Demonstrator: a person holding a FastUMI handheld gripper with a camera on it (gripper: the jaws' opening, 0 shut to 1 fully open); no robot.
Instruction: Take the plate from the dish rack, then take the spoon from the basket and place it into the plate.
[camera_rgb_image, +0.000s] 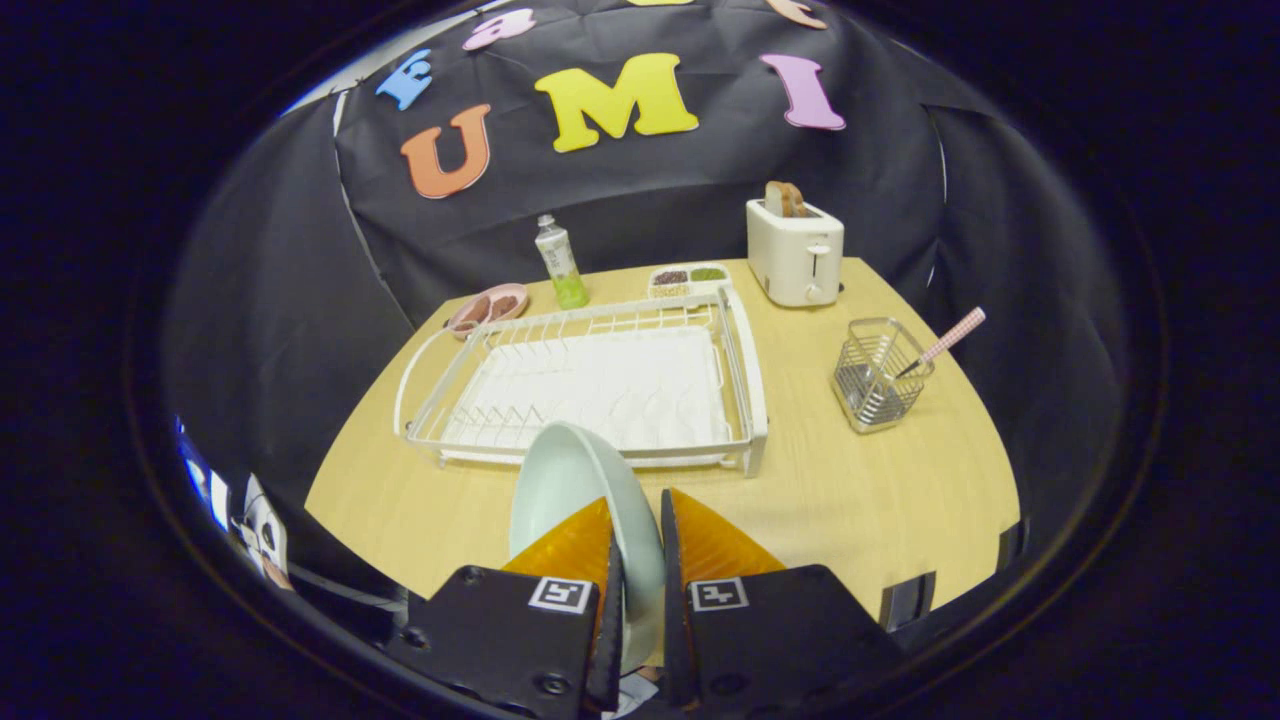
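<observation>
My gripper (638, 520) is shut on the rim of a pale green plate (565, 480), which stands on edge between the two orange fingers (575, 545), lifted over the near part of the wooden table (850, 500). Just beyond the plate lies the white wire dish rack (600, 385) with no dishes in it. To the right of the rack stands a wire mesh basket (880, 375) holding the spoon (945, 342), whose pink checked handle sticks out up and to the right.
At the back of the table stand a cream toaster (797, 250) with bread in it, a small tray of seasonings (687, 278), a green bottle (561, 263) and a pink dish (487, 306). Bare wood lies between rack and basket.
</observation>
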